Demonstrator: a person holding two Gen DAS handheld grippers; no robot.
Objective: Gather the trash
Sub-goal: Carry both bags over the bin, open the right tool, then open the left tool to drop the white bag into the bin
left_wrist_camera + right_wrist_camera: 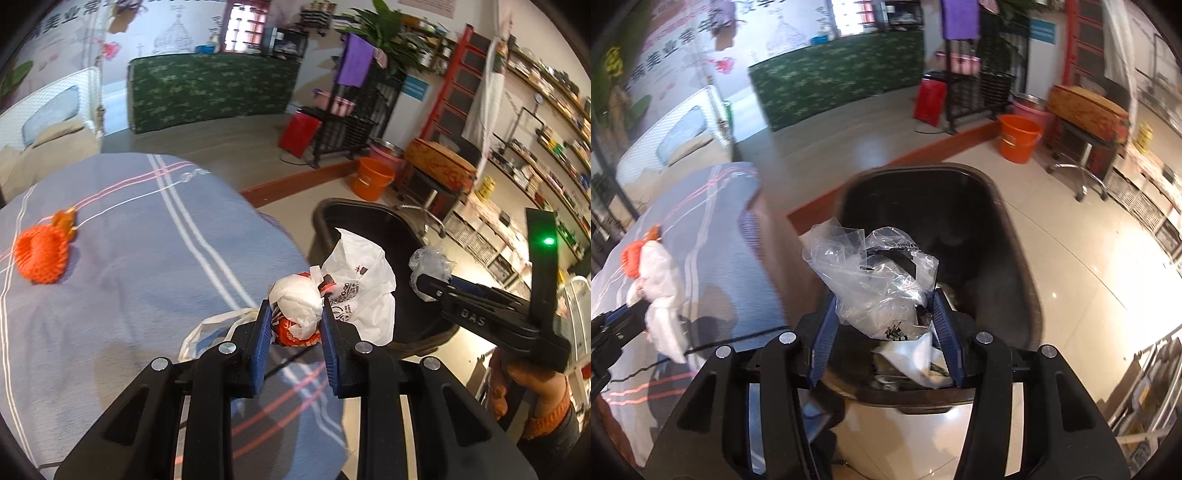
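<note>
My left gripper [295, 319] is shut on a knotted white and orange plastic bag [297, 310], held above the table edge beside the black trash bin [328, 216]. A white printed bag [364, 291] lies in the bin. My right gripper [884, 325] is shut on a crumpled clear plastic bag [875, 277], held over the near rim of the bin [1015, 258]. It also shows at the right of the left wrist view [424, 282]. The left gripper with its white bag [661, 291] shows at the left of the right wrist view.
An orange net [42, 254] lies on the grey striped tablecloth [147, 258]. An orange bucket [371, 179], a red bin [299, 133] and a black rack [351, 122] stand on the floor beyond. Shelves [546, 155] line the right wall.
</note>
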